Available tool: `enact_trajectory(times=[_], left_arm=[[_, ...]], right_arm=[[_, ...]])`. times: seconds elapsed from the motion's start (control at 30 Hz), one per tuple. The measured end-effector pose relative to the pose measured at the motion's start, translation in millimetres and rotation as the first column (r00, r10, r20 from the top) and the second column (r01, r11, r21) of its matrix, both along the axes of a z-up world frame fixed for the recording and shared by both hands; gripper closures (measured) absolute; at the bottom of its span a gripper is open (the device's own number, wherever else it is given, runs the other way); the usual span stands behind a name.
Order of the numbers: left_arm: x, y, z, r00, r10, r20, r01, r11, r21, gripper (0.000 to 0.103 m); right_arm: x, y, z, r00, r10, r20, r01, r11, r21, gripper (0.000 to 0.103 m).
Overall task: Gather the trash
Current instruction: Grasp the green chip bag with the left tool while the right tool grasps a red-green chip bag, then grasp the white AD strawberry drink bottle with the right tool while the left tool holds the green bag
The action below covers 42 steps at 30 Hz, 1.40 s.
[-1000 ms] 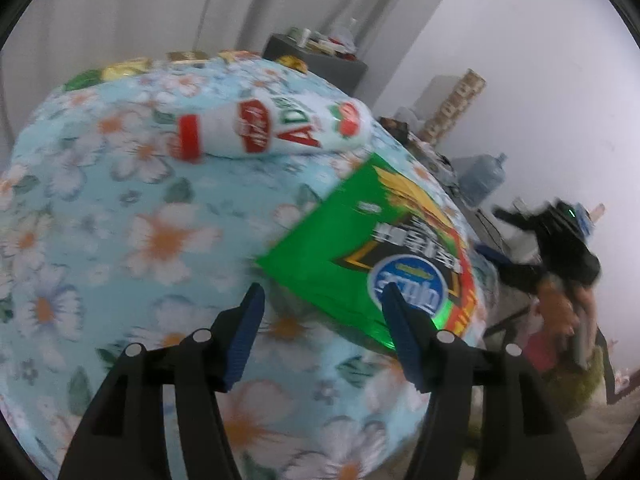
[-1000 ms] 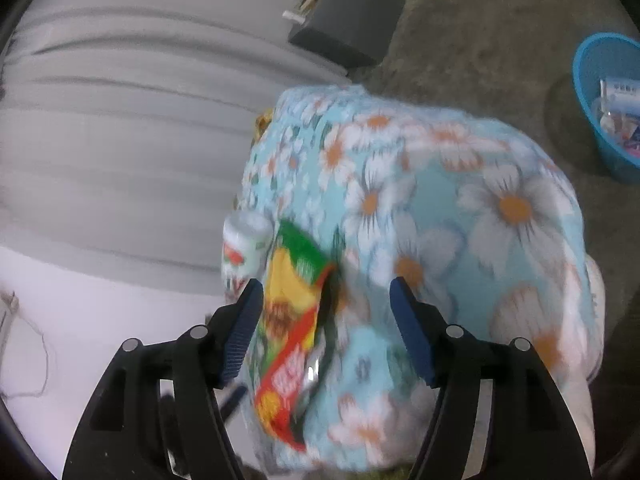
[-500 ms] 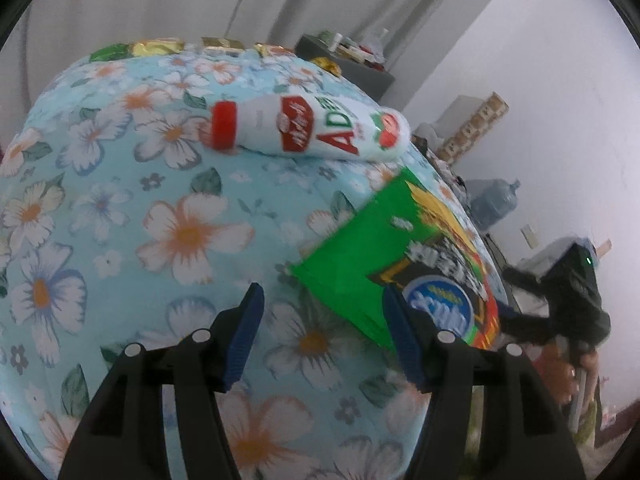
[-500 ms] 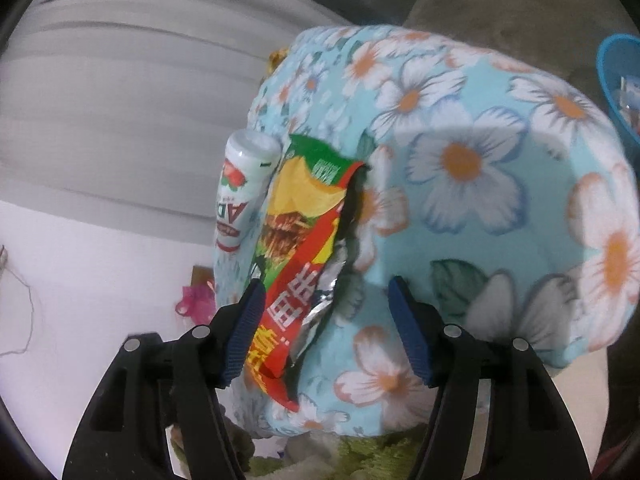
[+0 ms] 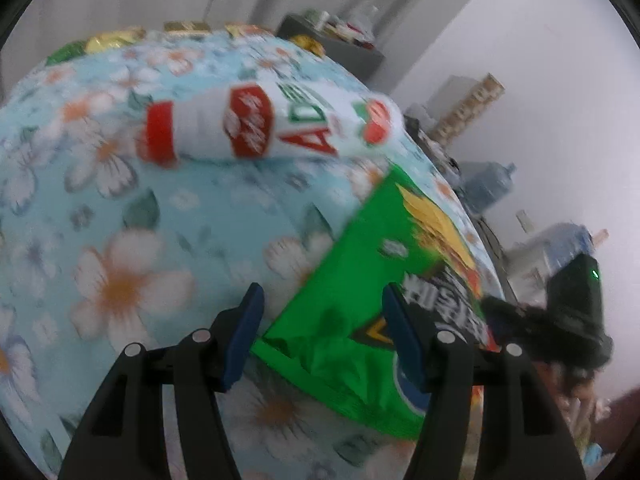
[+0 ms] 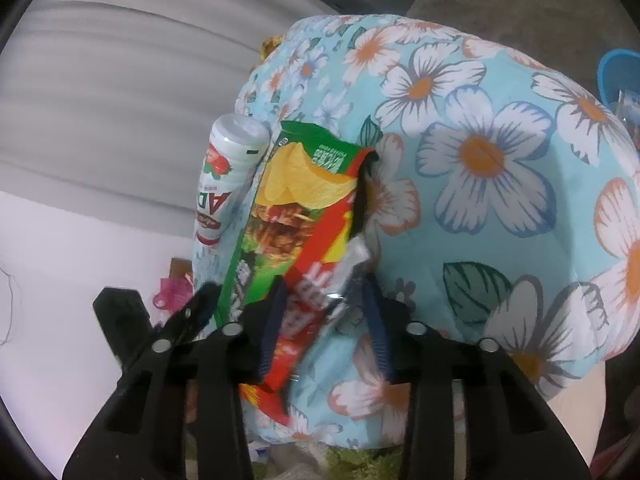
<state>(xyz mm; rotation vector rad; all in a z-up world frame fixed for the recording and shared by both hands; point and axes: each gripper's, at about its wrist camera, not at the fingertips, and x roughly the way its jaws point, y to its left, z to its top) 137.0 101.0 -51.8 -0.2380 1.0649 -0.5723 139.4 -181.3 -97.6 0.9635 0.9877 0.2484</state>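
Observation:
A green and red chip bag [image 5: 360, 300] lies flat on the floral tablecloth [image 5: 120, 220], near the table's edge. My left gripper [image 5: 322, 296] is open, and the bag's green corner lies between its fingers. In the right wrist view the bag [image 6: 296, 200] shows its torn silver end. My right gripper [image 6: 325, 284] is closing, with that torn red edge between its jaws; the pads do not visibly press on it. A white drink bottle [image 5: 272, 124] with a red cap lies on its side just beyond the bag, also seen as the bottle [image 6: 228, 176].
Small wrappers [image 5: 116, 42] lie along the table's far edge. A blue basket [image 6: 620, 76] with litter stands on the floor to the right. A dark cabinet [image 5: 340, 48] with clutter stands behind the table, and a water jug [image 5: 488, 188] by the wall.
The left gripper has moved toward the bag, whose green corner now lies between its fingers. The right gripper has come closer, and its jaws have narrowed around the bag's torn edge.

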Motion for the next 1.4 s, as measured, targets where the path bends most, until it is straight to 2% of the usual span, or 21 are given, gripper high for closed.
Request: enact_trajectory(times=[0.1, 0.17, 0.23, 0.37, 0.53, 0.8, 0.87, 0.97, 1.1, 1.23, 1.4], left_arm=[[-18.2, 2.4, 0.3, 0.997, -0.054, -0.051, 0.052, 0.998, -0.033, 0.045], [-33.8, 5.4, 0.1, 0.987, -0.124, -0.1, 0.114, 0.989, -0.1, 0.045], [-43.8, 7.9, -1.7, 0.98, -0.159, -0.121, 0.143, 0.981, -0.13, 0.045], [-42.1, 16.0, -2.9, 0.992, -0.079, -0.097, 0.072, 0.995, -0.07, 0.045], [-11.5, 22.0, -17.9, 0.983, -0.01, -0.186, -0.02, 0.987, -0.162, 0.045], [2.5, 3.5, -18.7, 0.983, -0.053, -0.175, 0.019, 0.981, -0.195, 0.045], [2.5, 5.1, -19.3, 0.979, -0.062, -0.193, 0.014, 0.97, -0.241, 0.045], [4.2, 7.4, -21.6, 0.965, -0.097, -0.243, -0.002, 0.926, -0.377, 0.045], [6.1, 2.1, -25.6, 0.948, -0.139, -0.287, -0.014, 0.881, -0.473, 0.045], [9.7, -6.5, -32.0, 0.936, -0.171, -0.307, -0.005, 0.868, -0.497, 0.045], [16.4, -23.3, -35.9, 0.923, -0.199, -0.329, 0.001, 0.857, -0.515, 0.052]], right_arm=[[-1.0, -2.8, -2.8, 1.0, 0.003, -0.002, -0.003, 1.0, 0.002, 0.076], [-2.2, -5.8, -4.7, 1.0, 0.005, -0.001, -0.005, 1.0, 0.001, 0.079], [-4.9, -8.9, -6.2, 1.0, 0.012, -0.002, -0.012, 1.0, -0.002, 0.083], [-5.3, -7.6, -6.0, 0.999, 0.033, 0.007, -0.033, 0.999, -0.032, 0.084], [-6.9, -5.1, -2.5, 0.999, 0.049, 0.013, -0.048, 0.996, -0.077, 0.085], [-4.1, -1.1, -2.5, 0.998, 0.053, 0.017, -0.051, 0.994, -0.1, 0.086], [-4.0, -1.0, -3.1, 0.998, 0.054, 0.018, -0.052, 0.994, -0.1, 0.086], [-4.7, -1.2, -3.6, 0.998, 0.054, 0.02, -0.051, 0.993, -0.103, 0.087], [-5.1, -2.4, -5.4, 0.998, 0.055, 0.023, -0.053, 0.994, -0.097, 0.088], [-5.3, -3.3, -6.2, 0.998, 0.054, 0.025, -0.052, 0.994, -0.093, 0.089], [-6.1, -4.5, -7.4, 0.998, 0.053, 0.025, -0.051, 0.995, -0.086, 0.089]])
